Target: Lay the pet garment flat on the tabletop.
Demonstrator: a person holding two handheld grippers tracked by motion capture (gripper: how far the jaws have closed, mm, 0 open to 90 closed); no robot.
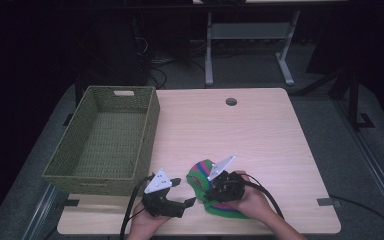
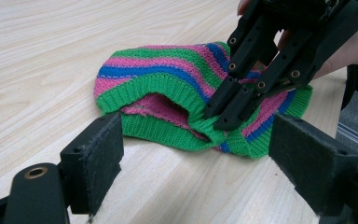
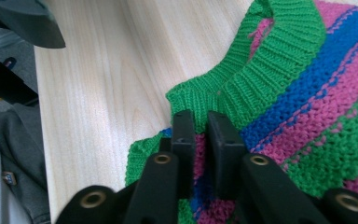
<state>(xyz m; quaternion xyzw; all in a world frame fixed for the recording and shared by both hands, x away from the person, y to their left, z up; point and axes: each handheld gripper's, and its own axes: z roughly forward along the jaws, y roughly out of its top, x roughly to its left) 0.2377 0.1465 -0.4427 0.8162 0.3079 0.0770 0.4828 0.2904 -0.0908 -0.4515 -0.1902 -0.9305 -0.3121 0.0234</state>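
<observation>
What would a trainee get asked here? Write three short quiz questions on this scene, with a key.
1. True or false: the right gripper is shut on the striped knit piece.
2. How do the left gripper's jaws stand?
3. The woven basket lies on which side of the table in the high view: A left, B right?

Key: 1 true; 2 open, apart from the knit; 3 A.

One striped knit hat [image 1: 203, 186], green, pink, blue bands, at 6 o'clock on tabletop [image 1: 260, 135]. One woven green basket [image 1: 145, 125], at 9 o'clock. Two grippers: left gripper [image 1: 185, 192], right gripper [image 1: 211, 189], two fingers each. Two hands at 6 o'clock edge. One round hole [image 1: 231, 102] in tabletop, at 12 o'clock.
</observation>
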